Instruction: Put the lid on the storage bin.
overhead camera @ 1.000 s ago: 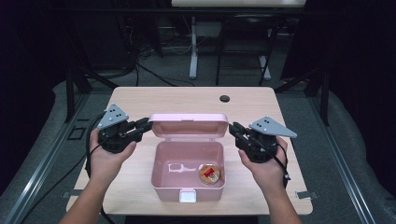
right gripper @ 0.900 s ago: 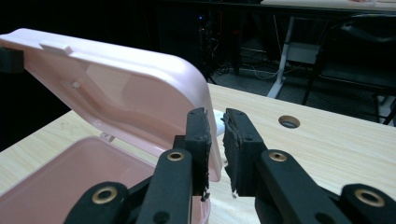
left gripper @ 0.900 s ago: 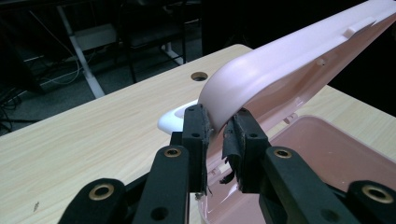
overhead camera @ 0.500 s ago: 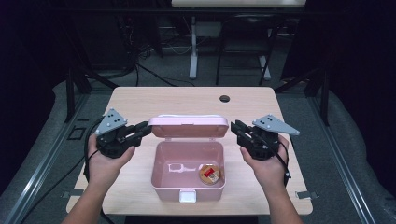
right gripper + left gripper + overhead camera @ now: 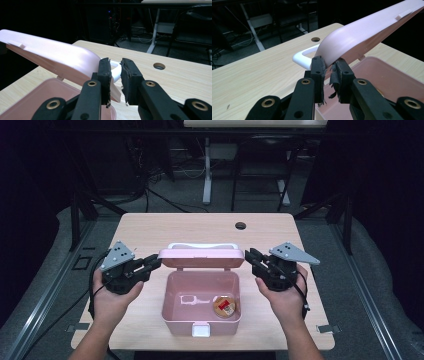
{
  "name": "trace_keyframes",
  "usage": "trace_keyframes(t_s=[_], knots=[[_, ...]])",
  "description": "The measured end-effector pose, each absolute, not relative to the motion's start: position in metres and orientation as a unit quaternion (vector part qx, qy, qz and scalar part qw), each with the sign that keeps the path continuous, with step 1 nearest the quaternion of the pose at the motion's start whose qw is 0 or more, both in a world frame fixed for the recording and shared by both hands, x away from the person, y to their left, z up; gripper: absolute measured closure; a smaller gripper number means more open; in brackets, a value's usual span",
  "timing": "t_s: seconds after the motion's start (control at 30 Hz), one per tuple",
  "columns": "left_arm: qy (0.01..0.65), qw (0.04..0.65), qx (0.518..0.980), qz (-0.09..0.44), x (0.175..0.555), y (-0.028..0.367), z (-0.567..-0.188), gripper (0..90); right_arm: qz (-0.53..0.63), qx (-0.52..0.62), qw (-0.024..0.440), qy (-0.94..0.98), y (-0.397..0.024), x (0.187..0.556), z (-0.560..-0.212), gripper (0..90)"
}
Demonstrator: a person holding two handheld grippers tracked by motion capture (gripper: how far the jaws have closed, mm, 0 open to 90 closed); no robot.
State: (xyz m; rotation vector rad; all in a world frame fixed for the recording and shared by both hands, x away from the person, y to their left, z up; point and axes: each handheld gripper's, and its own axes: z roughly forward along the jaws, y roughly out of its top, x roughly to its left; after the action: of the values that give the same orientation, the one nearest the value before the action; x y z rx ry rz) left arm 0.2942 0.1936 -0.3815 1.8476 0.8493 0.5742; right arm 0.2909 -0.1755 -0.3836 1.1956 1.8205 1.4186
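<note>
Left hand-held gripper (image 5: pixel 152 263): you are pinching the left end of the pink lid (image 5: pixel 201 256), jaws nearly together, having just been closing on its edge. Right hand-held gripper (image 5: pixel 251 257): you are clamping the lid's right end likewise. Lid: standing half-raised over the open pink box (image 5: pixel 172 312), white handle (image 5: pixel 303 58) behind it. Box: sitting near the counter (image 5: pixel 150 227) front edge, holding a small round tin (image 5: pixel 225 306).

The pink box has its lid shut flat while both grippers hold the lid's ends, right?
Not quite. The lid is raised, not shut: the high view shows the box open. The left gripper and right gripper do hold the lid's ends.
</note>
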Motion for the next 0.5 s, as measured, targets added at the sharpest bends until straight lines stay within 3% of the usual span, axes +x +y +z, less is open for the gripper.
trace_keyframes(t_s=[0.5], knots=[[0.349, 0.493, 0.761, 0.236, 0.2850, 0.1944, -0.3854, 78.5, 0.527, 0.440, 0.266, 0.676, -0.1733, 0.2898, -0.3837, 77.1]])
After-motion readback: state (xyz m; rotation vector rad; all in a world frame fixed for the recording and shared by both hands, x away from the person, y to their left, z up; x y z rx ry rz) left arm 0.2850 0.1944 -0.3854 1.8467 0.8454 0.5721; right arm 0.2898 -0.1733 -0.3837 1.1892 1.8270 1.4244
